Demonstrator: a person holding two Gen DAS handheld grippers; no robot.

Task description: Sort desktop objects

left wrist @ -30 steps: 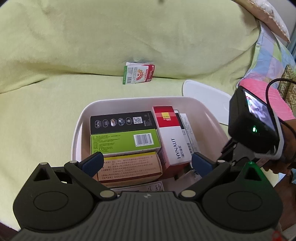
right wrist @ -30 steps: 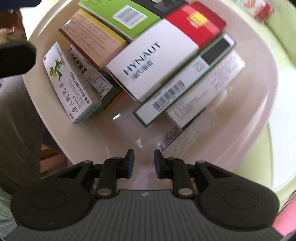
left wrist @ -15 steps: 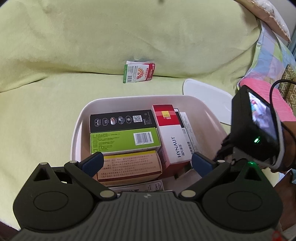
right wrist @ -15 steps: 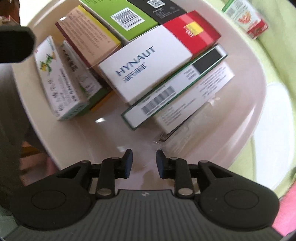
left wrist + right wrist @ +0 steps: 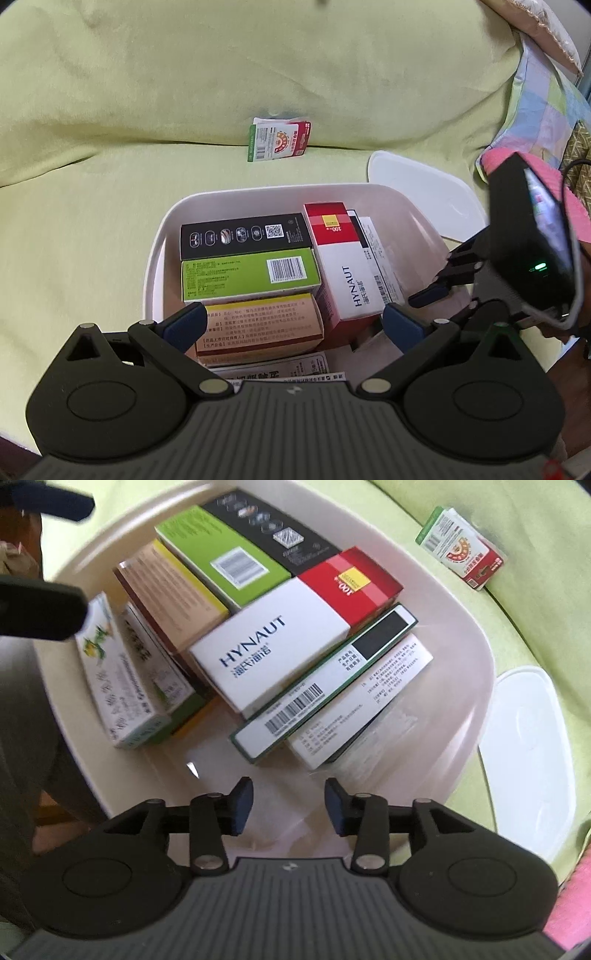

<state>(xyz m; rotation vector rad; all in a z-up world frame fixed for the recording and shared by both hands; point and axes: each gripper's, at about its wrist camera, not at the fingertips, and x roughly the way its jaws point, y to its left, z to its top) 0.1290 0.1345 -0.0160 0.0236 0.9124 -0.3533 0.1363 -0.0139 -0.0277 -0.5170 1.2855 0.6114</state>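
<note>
A white plastic bin (image 5: pixel 155 258) (image 5: pixel 469 635) on the green sofa cover holds several medicine boxes, tightly packed. Among them are a white-and-red HYNAUT box (image 5: pixel 343 273) (image 5: pixel 266 653), a green box (image 5: pixel 247 273) (image 5: pixel 221 550) and a black box (image 5: pixel 243 236) (image 5: pixel 273 528). A red-and-white packet (image 5: pixel 279 139) (image 5: pixel 460 550) lies alone on the seat beyond the bin. My left gripper (image 5: pixel 295 323) hovers wide open over the bin's near side. My right gripper (image 5: pixel 289 805) is open and empty over the bin's right end; its camera housing (image 5: pixel 524 240) shows at the right.
The bin's white lid (image 5: pixel 424 184) (image 5: pixel 528 760) lies flat just right of the bin. A pink cushion (image 5: pixel 572 206) and a patchwork pillow (image 5: pixel 539 110) sit at the far right. The sofa back rises behind the loose packet.
The right gripper's jaws have spread wider and it has drawn back from the boxes, so more of the bin and the loose packet show. The left gripper has barely moved.
</note>
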